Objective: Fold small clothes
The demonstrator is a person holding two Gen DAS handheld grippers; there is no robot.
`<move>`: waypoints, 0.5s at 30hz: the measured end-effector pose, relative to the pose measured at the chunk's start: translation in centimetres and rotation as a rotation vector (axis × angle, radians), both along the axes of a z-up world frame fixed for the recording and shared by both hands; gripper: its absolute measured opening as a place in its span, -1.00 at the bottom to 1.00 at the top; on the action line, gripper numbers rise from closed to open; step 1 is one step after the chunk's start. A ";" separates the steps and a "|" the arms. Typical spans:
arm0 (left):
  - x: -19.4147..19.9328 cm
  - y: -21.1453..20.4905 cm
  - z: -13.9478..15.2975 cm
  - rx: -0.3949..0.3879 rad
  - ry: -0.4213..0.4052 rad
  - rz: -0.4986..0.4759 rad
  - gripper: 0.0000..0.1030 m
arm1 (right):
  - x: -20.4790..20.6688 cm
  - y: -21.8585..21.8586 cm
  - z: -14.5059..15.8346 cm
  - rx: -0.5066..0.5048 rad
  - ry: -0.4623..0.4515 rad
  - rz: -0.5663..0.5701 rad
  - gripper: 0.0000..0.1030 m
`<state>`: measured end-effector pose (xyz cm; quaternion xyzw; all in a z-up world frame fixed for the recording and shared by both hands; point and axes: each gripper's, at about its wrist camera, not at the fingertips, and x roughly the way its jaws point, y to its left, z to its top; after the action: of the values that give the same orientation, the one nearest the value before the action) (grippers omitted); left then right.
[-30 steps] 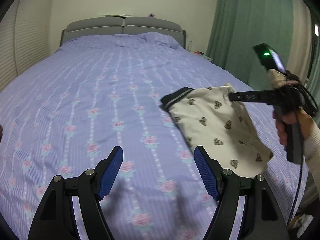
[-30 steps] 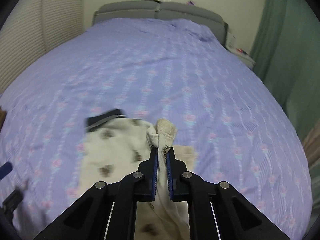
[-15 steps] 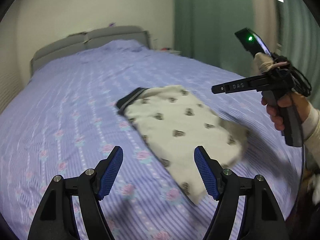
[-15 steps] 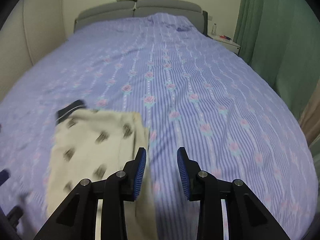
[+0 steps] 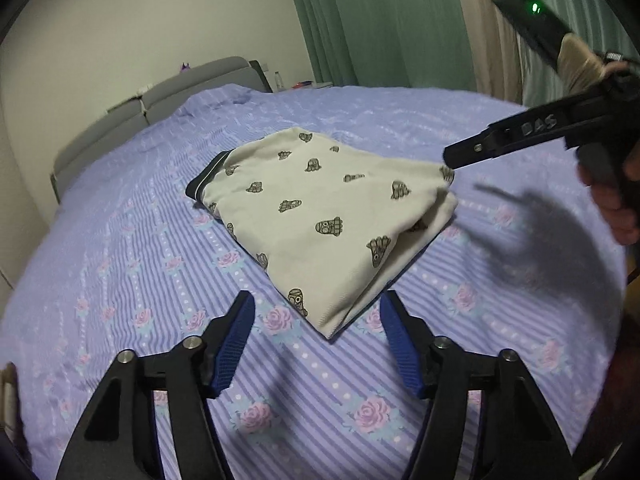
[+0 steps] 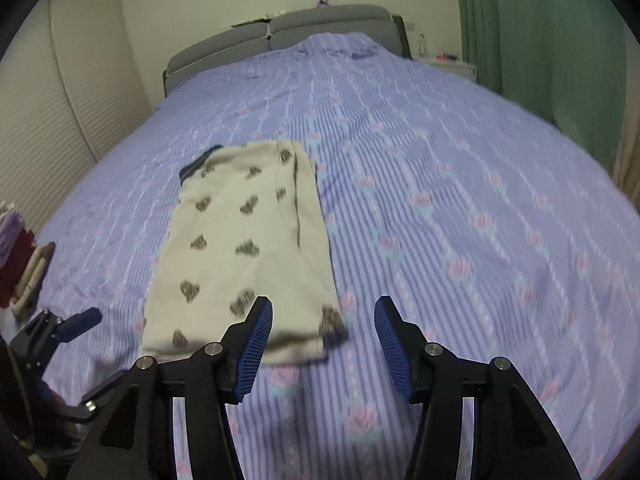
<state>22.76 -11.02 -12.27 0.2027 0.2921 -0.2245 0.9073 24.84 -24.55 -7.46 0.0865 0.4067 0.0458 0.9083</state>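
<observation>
A cream pair of small shorts [image 5: 320, 216] with dark prints and a dark waistband lies folded in half lengthwise on the purple flowered bedspread [image 5: 120, 272]. It also shows in the right wrist view [image 6: 244, 248]. My left gripper [image 5: 318, 344] is open, hovering just short of the garment's near corner. My right gripper [image 6: 324, 344] is open and empty above the garment's near hem; from the left wrist view it [image 5: 452, 158] sits over the garment's far right edge.
A grey headboard [image 6: 280, 32] stands at the far end of the bed. Green curtains [image 5: 380, 20] hang at the right. A stack of folded clothes [image 6: 16, 248] sits at the left edge. A nightstand [image 6: 444, 62] stands beside the headboard.
My right gripper let go of the shorts' edge and opened wider; the folded half now lies flat. My left gripper swung closer to the garment's near corner.
</observation>
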 end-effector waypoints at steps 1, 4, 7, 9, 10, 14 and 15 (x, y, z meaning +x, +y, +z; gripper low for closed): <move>0.0 -0.4 -0.2 0.009 -0.008 0.006 0.16 | -0.2 -0.2 -0.3 0.019 0.005 -0.001 0.04; 0.2 -1.1 -0.6 0.023 -0.010 0.008 0.16 | -0.8 -0.7 -1.3 0.084 0.017 -0.011 0.04; 0.4 -1.9 -0.9 0.038 -0.019 0.015 0.16 | -0.8 -0.6 -1.9 0.123 0.024 0.003 0.04; 0.6 -2.0 -1.0 0.032 -0.007 0.021 0.16 | -0.8 -0.6 -2.3 0.156 0.027 0.000 0.04; 0.6 -2.0 -0.9 0.021 0.001 0.018 0.16 | -0.8 -0.6 -2.4 0.172 0.028 0.005 0.04; 0.4 -1.8 -0.6 0.005 0.002 0.017 0.16 | -0.2 -1.1 -3.0 0.218 0.017 -0.038 0.04; 0.4 -1.7 -0.6 0.004 -0.001 0.020 0.16 | 0.1 -1.4 -3.2 0.228 0.013 -0.054 0.04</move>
<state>23.16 -12.76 -12.84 0.2015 0.2938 -0.2147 0.9094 24.97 -25.90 -10.64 0.2004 0.4024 0.0668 0.8907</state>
